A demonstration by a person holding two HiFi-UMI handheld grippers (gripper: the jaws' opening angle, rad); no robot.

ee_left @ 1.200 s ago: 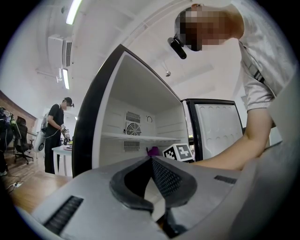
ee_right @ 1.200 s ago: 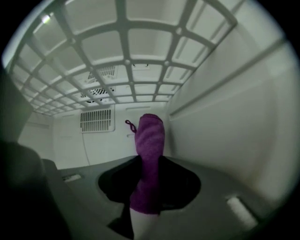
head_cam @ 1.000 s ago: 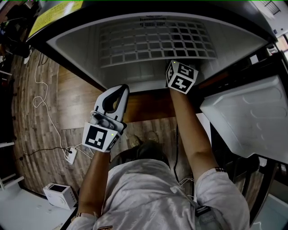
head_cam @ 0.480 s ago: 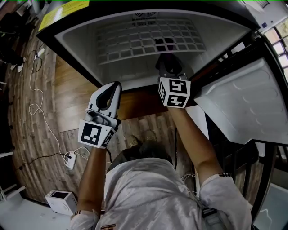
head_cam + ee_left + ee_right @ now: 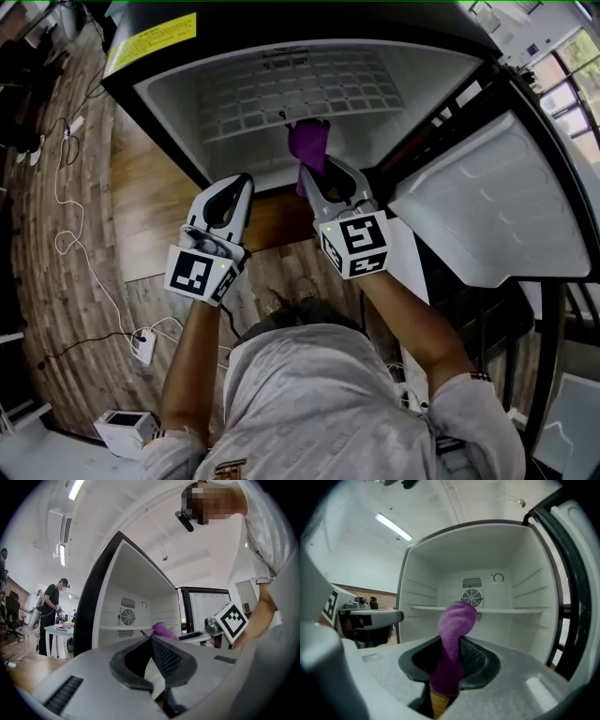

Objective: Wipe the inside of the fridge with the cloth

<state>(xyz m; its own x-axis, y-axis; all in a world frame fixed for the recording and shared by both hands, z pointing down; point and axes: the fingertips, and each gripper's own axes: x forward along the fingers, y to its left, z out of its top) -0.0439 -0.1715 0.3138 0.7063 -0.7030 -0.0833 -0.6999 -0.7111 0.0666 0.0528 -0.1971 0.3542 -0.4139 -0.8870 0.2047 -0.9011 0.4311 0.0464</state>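
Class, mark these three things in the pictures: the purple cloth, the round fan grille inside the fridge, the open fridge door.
purple cloth [image 5: 457, 620]: right gripper view, upper fold.
round fan grille [image 5: 472, 596]: right gripper view, its centre.
fridge door [image 5: 497, 211]: head view, inner panel.

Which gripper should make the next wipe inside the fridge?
Right. The right gripper holds the purple cloth in its fingers, aimed into the open white fridge; the left gripper is shut on nothing, beside it.
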